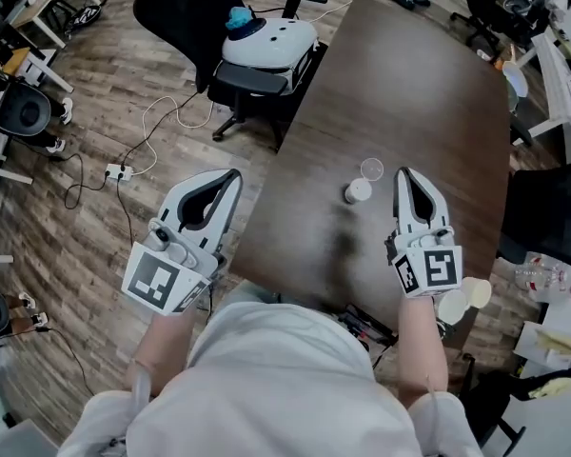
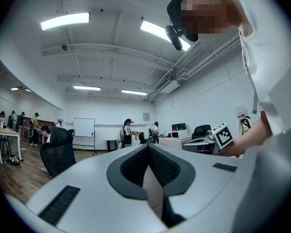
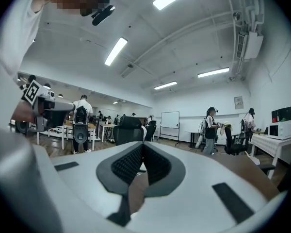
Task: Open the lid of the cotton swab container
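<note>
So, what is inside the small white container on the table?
Only white shows at the top of the container; its contents are too small to tell. The clear lid lies beside it.

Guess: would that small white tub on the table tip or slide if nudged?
Probably slide: the tub is small and stands on a smooth tabletop. It looks light, likely thin plastic, so a nudge should shift it. Being round, it might roll if knocked over.

Table point(image 1: 428, 112) dark wood w/ sheen; lid point(image 1: 371, 169) clear plastic; floor point(image 1: 95, 246) wood
</note>
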`<control>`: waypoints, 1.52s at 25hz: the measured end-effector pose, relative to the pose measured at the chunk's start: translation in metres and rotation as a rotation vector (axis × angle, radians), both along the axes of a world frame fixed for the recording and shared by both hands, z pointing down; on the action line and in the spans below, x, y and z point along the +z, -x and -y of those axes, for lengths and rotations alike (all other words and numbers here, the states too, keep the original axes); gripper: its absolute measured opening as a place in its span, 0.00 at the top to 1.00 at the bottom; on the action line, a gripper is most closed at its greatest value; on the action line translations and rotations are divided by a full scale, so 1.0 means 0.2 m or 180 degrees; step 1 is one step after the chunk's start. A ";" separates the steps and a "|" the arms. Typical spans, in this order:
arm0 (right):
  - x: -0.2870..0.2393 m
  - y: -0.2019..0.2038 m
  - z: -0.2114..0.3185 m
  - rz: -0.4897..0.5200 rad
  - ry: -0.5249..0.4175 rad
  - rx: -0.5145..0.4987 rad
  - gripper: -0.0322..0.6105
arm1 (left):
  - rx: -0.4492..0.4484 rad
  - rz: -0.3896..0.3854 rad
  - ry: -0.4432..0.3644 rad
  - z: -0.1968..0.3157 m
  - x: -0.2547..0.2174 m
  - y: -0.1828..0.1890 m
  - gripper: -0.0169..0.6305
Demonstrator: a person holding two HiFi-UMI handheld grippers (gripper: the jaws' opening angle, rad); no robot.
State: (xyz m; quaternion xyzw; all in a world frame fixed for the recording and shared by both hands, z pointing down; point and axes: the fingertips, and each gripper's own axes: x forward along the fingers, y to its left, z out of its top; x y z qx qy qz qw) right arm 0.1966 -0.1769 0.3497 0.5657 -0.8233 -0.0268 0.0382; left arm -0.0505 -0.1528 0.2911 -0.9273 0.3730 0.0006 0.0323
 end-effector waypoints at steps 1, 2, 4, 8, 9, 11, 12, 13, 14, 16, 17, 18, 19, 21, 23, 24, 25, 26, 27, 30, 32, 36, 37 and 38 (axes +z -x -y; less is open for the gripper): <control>-0.03 0.01 -0.01 0.0010 -0.0030 0.0005 0.92 | 0.0005 -0.0001 -0.0001 0.00 0.00 0.01 0.95; -0.06 0.02 -0.02 0.0022 -0.0049 0.0004 0.92 | 0.0010 0.0000 0.0000 0.00 0.00 0.01 0.95; -0.11 0.03 -0.04 0.0043 -0.0051 -0.0014 0.92 | 0.0013 -0.0001 0.0013 0.01 0.01 0.02 0.95; -0.20 0.02 -0.08 0.0098 -0.0025 0.0005 0.92 | 0.0007 -0.0029 0.0070 0.03 0.02 0.05 0.95; -0.23 0.01 -0.10 0.0107 -0.0027 0.0016 0.92 | 0.0014 -0.0032 0.0086 0.03 0.03 0.05 0.95; -0.27 0.01 -0.14 0.0121 -0.0032 0.0034 0.92 | 0.0031 -0.0041 0.0118 0.04 0.04 0.05 0.95; -0.30 0.01 -0.16 0.0128 -0.0037 0.0044 0.92 | 0.0040 -0.0051 0.0132 0.04 0.04 0.05 0.95; -0.32 0.01 -0.17 0.0136 -0.0047 0.0053 0.92 | 0.0049 -0.0061 0.0144 0.04 0.04 0.05 0.95; -0.34 0.01 -0.18 0.0146 -0.0059 0.0063 0.92 | 0.0056 -0.0069 0.0154 0.04 0.04 0.05 0.95; -0.37 0.02 -0.21 0.0168 -0.0085 0.0084 0.92 | 0.0065 -0.0076 0.0172 0.04 0.05 0.05 0.95; -0.39 0.02 -0.22 0.0176 -0.0096 0.0096 0.92 | 0.0068 -0.0078 0.0179 0.04 0.05 0.05 0.95; -0.40 0.02 -0.23 0.0181 -0.0105 0.0108 0.92 | 0.0068 -0.0080 0.0185 0.04 0.05 0.05 0.95; -0.41 0.03 -0.25 0.0185 -0.0112 0.0118 0.92 | 0.0065 -0.0080 0.0191 0.04 0.05 0.06 0.95; -0.42 0.03 -0.27 0.0191 -0.0121 0.0131 0.92 | 0.0047 -0.0078 0.0211 0.04 0.06 0.07 0.95; -0.41 0.02 -0.29 0.0192 -0.0114 0.0146 0.92 | 0.0026 -0.0073 0.0232 0.04 0.07 0.07 0.95; -0.41 0.01 -0.30 0.0195 -0.0108 0.0155 0.92 | 0.0019 -0.0067 0.0240 0.04 0.07 0.07 0.95; -0.40 0.01 -0.31 0.0201 -0.0103 0.0164 0.92 | 0.0015 -0.0061 0.0245 0.03 0.07 0.06 0.95; -0.40 0.00 -0.31 0.0212 -0.0099 0.0172 0.92 | 0.0013 -0.0057 0.0248 0.03 0.07 0.06 0.95; -0.40 0.00 -0.32 0.0222 -0.0095 0.0176 0.92 | 0.0011 -0.0055 0.0250 0.03 0.07 0.06 0.95; -0.39 0.00 -0.32 0.0230 -0.0095 0.0176 0.92 | 0.0006 -0.0051 0.0249 0.04 0.07 0.06 0.95; -0.39 0.00 -0.32 0.0222 -0.0100 0.0175 0.92 | 0.0006 -0.0047 0.0247 0.04 0.07 0.06 0.95; -0.40 0.00 -0.31 0.0213 -0.0126 0.0155 0.92 | -0.0010 -0.0029 0.0244 0.03 0.07 0.06 0.95; -0.40 0.00 -0.31 0.0213 -0.0136 0.0152 0.92 | -0.0014 -0.0032 0.0244 0.03 0.07 0.05 0.95; -0.41 0.00 -0.30 0.0215 -0.0146 0.0152 0.92 | -0.0017 -0.0041 0.0245 0.02 0.07 0.05 0.95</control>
